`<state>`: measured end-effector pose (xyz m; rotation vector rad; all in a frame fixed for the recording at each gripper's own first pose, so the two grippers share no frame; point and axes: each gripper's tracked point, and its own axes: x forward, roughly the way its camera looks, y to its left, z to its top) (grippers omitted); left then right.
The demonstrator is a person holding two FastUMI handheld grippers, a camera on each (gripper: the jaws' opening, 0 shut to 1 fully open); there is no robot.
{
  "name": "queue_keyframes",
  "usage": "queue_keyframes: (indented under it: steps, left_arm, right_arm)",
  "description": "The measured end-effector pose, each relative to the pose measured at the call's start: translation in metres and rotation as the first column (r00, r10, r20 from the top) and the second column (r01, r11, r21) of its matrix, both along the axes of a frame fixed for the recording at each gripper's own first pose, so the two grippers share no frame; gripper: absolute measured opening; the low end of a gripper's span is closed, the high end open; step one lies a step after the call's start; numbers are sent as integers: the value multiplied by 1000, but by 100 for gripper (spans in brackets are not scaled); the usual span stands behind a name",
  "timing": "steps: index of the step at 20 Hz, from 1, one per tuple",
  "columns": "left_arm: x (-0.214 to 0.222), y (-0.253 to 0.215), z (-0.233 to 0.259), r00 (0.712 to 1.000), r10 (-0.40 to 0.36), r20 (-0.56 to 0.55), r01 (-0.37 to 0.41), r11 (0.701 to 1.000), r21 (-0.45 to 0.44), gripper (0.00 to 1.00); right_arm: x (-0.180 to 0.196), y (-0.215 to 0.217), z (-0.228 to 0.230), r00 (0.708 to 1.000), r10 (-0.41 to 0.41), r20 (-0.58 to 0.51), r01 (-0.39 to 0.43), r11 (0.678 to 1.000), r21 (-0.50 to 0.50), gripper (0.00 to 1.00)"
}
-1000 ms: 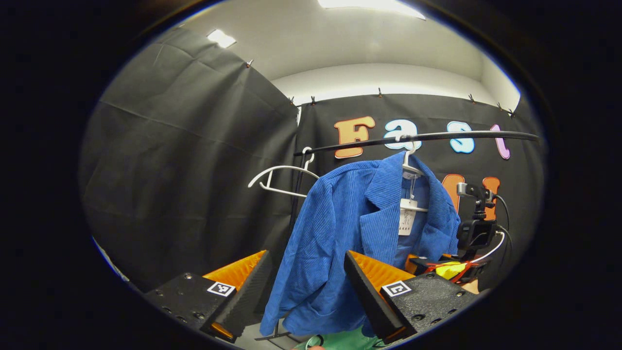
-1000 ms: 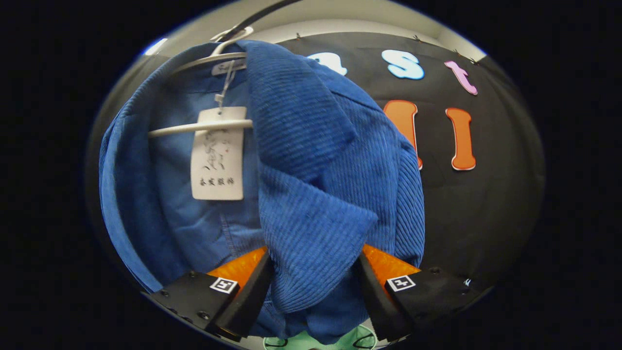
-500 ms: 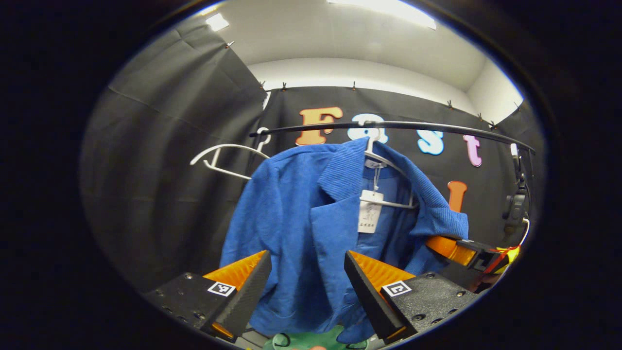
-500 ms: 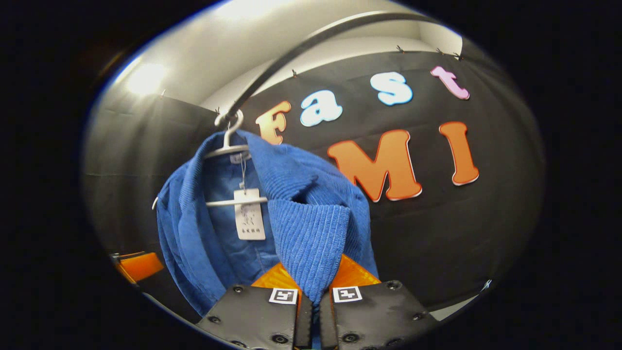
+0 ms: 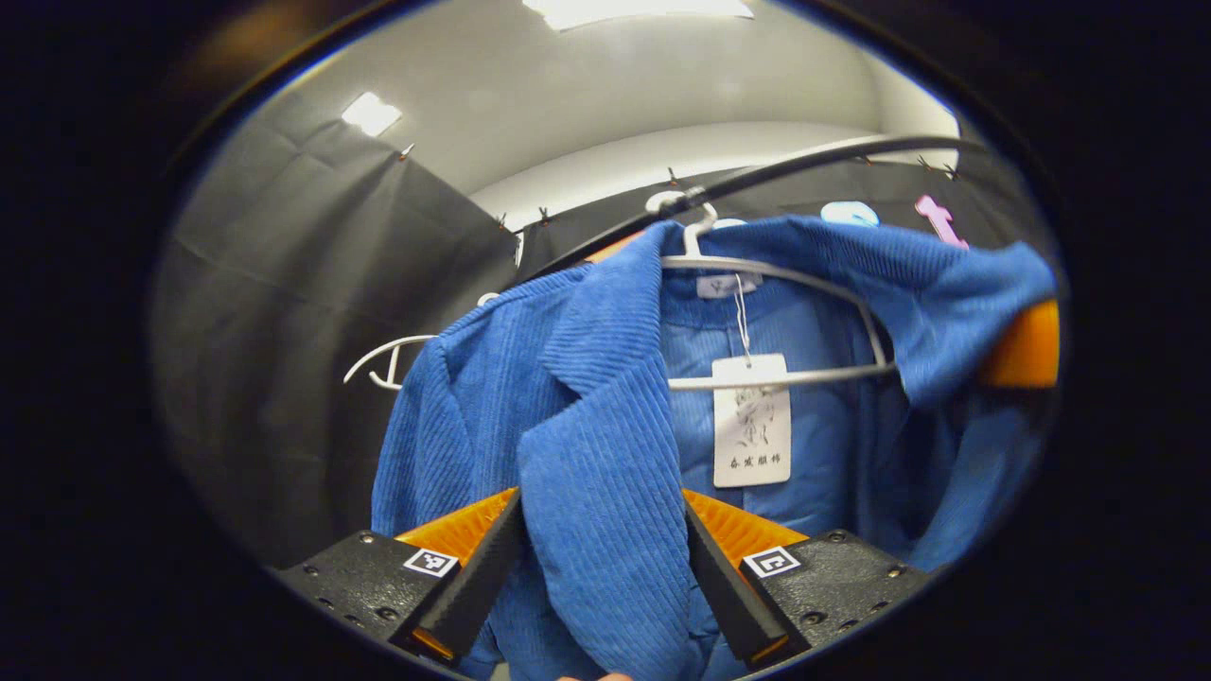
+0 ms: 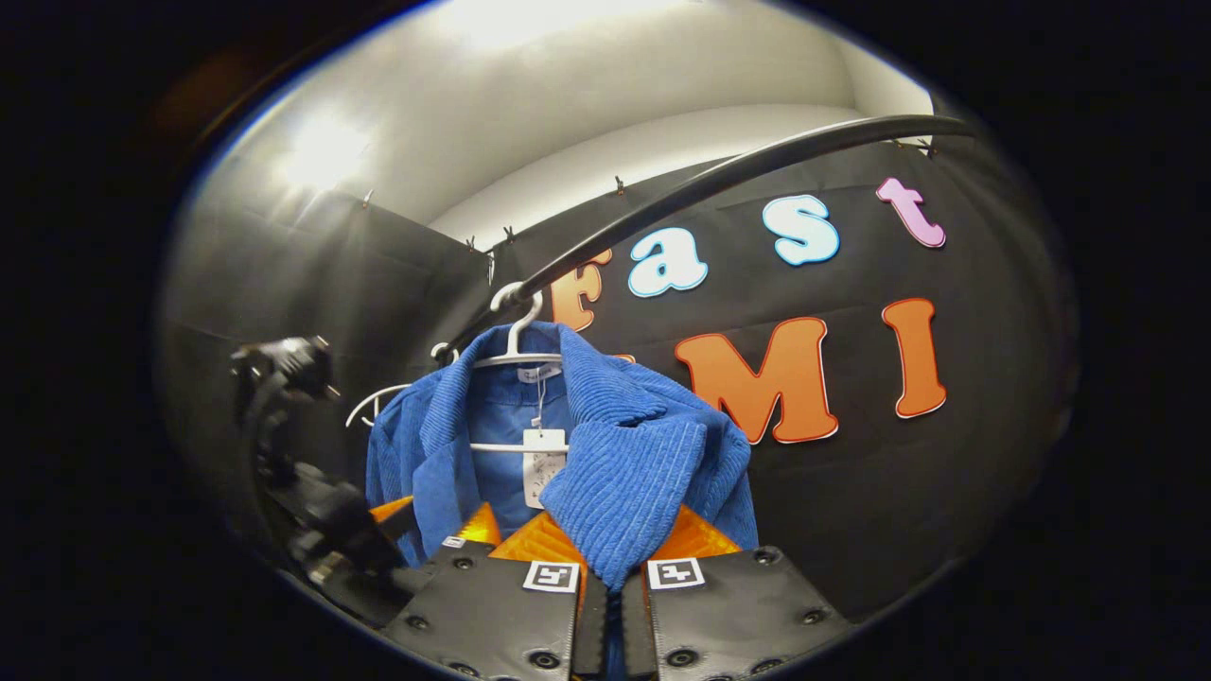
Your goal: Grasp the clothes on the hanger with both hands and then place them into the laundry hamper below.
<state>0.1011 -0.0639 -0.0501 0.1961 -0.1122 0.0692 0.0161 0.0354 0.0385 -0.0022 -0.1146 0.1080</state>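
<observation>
In the left gripper view I see my left gripper [image 5: 601,558] spread wide with the front lapel of the blue jacket [image 5: 605,454] hanging between its fingers, not yet pinched; the jacket hangs on a white hanger [image 5: 785,284] hooked over the black rail [image 5: 804,165], a paper tag [image 5: 750,421] dangling inside. In the right gripper view my right gripper [image 6: 605,586] is clenched on the jacket's other lapel, and I can see the left gripper [image 6: 416,530] just beside the garment's far edge.
</observation>
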Motion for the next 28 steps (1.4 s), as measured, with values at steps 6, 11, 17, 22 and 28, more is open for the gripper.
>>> queue_keyframes:
  steps: [6, 11, 17, 22, 28]
  left_arm:
    - [18, -25, -19, 980, -157, -124, 157, 988, -6, 12]
    - [-4, -15, 5, 983, -170, -74, 172, 985, 15, 11]
    - [-2, -19, 24, 977, -189, -95, 192, 981, 21, 12]
    - [-2, 9, 31, 980, -162, -117, 162, 987, -4, 13]
    - [-19, 19, 51, 983, -168, -80, 172, 984, 50, 13]
  right_arm:
    - [15, -9, -14, 995, -98, -34, 96, 994, -50, 13]
    - [23, -6, -18, 989, -142, -37, 138, 987, -78, 13]
    - [31, -10, -5, 981, -194, 14, 194, 979, -61, 13]
    - [32, -8, 6, 971, -234, 49, 238, 967, -91, 13]
    - [32, 7, -3, 947, -314, 68, 321, 936, -145, 13]
